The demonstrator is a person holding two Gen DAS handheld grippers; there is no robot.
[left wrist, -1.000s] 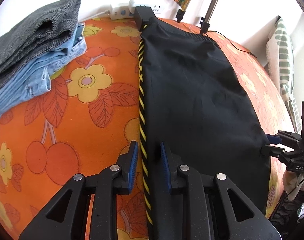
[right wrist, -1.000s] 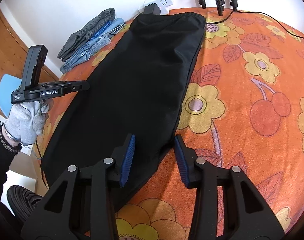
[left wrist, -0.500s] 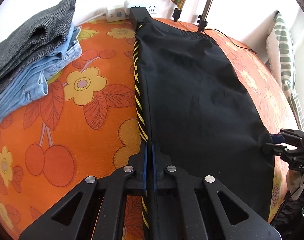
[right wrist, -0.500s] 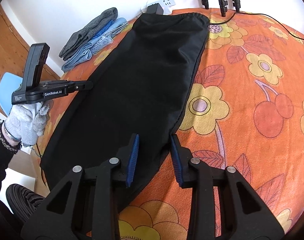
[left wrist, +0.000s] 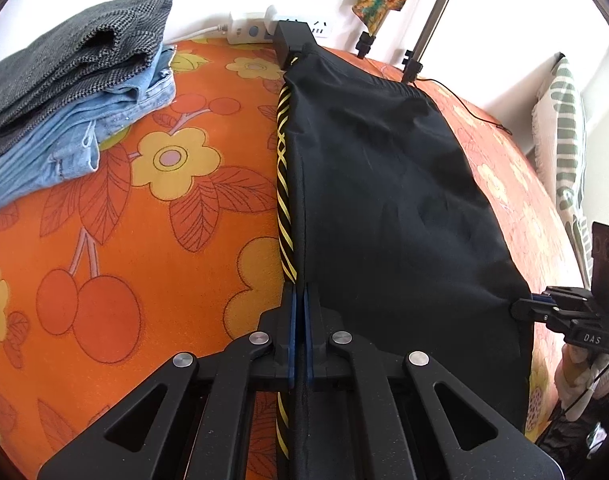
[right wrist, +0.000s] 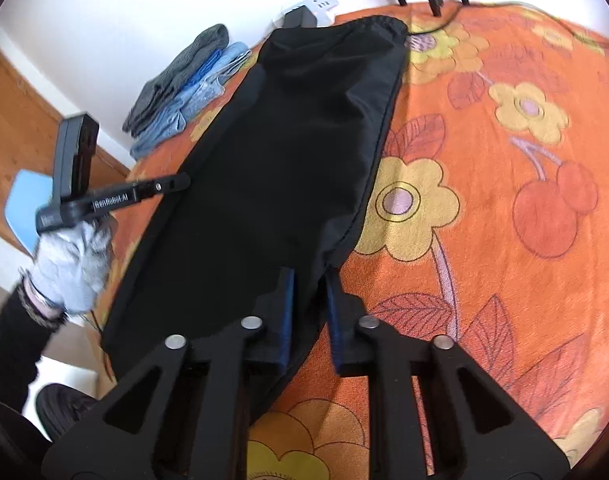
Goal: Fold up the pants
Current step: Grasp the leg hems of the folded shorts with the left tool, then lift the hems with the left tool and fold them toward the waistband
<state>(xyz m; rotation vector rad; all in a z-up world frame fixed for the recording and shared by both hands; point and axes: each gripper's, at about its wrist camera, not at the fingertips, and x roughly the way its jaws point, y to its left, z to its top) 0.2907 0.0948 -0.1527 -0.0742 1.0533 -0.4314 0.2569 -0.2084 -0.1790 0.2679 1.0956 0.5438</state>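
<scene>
Left gripper (left wrist: pixel 298 304) clamped shut on striped side seam of black pants (left wrist: pixel 388 184); right gripper (right wrist: pixel 310 292) narrowed around opposite edge, closure not discernible. Pants lying flat lengthwise on orange floral bed (left wrist: pixel 124 240), legs apparently stacked; crosswise folds judged outstanding.
</scene>
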